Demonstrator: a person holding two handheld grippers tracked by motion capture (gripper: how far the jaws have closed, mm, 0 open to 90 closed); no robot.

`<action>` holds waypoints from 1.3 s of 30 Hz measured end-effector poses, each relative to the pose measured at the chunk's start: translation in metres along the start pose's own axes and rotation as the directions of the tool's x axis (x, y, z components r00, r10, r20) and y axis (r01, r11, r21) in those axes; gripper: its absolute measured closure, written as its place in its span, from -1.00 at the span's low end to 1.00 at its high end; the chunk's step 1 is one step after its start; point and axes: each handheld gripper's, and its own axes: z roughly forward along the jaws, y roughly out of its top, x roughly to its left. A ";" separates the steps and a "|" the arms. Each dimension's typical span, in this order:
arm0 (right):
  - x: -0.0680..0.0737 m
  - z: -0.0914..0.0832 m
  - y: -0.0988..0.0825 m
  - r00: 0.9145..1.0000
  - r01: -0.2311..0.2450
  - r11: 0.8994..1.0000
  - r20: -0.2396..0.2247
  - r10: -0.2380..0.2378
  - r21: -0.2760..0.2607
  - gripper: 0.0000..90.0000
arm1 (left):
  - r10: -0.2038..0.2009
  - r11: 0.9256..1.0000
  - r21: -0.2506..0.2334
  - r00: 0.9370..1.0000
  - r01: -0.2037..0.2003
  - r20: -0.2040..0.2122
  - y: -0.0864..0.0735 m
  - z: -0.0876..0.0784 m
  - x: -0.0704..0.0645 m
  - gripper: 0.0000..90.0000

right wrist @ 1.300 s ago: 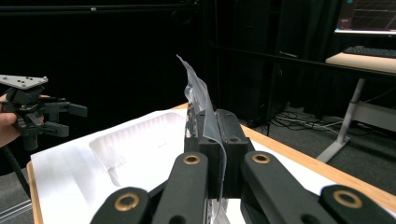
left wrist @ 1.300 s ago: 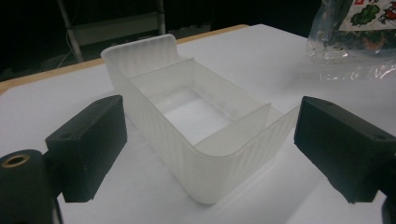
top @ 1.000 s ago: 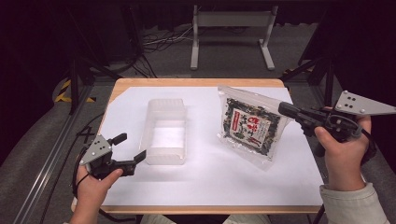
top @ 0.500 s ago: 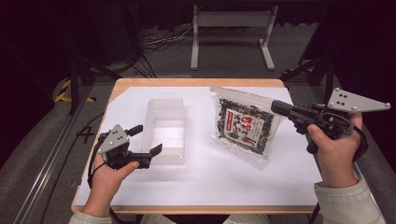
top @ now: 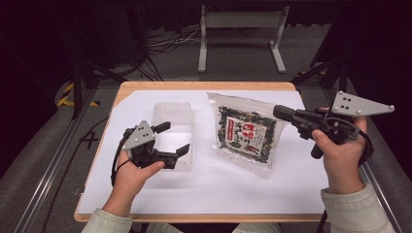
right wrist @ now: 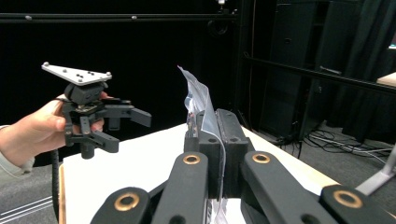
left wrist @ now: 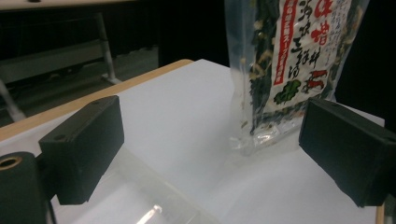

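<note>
- Since one second ago, the left gripper [top: 169,138] has been moved up and in from the table's near left edge, and it is now held over the clear plastic box [top: 173,132]. The seaweed bag [top: 247,133] has been shifted a little to the left by the right gripper [top: 280,112].
- Nothing can be seen inside the clear plastic box, which is lying on the white sheet [top: 214,187].
- Dark green and pale dried bits are packed in the seaweed bag, and a red and white label is stuck on its front. The bag is found to the right of the box, and its lower end is rested on the white sheet.
- A wooden table [top: 199,86] is covered by the white sheet. A grey floor, black cables and a grey metal stand [top: 241,30] are seen behind it, in a dark room.
- The left gripper's jaws are spread wide, and nothing is held or touched by them.
- The right gripper's jaws are pressed tight on the bag's clear top edge [right wrist: 200,100].
</note>
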 end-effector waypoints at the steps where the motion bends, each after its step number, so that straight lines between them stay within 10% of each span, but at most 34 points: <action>1: 0.001 0.001 0.000 1.000 0.003 1.000 -0.004 -0.003 0.000 1.00 | 0.002 1.000 -0.003 1.000 -0.002 0.012 0.003 0.004 -0.002 -0.83; 20: 0.009 0.007 -0.004 0.999 0.016 1.000 -0.049 -0.017 -0.023 1.00 | 0.013 0.999 -0.039 0.990 -0.008 0.140 0.026 0.056 -0.009 -0.85; 32: 0.014 0.003 -0.009 0.996 0.042 0.998 -0.080 -0.046 -0.042 1.00 | 0.021 0.997 -0.082 0.973 -0.002 0.229 0.032 0.073 -0.014 -0.81; 39: 0.011 0.006 -0.014 0.990 0.033 0.997 -0.138 -0.042 -0.071 1.00 | 0.052 0.995 -0.092 0.950 -0.025 0.307 0.037 0.083 -0.024 -0.62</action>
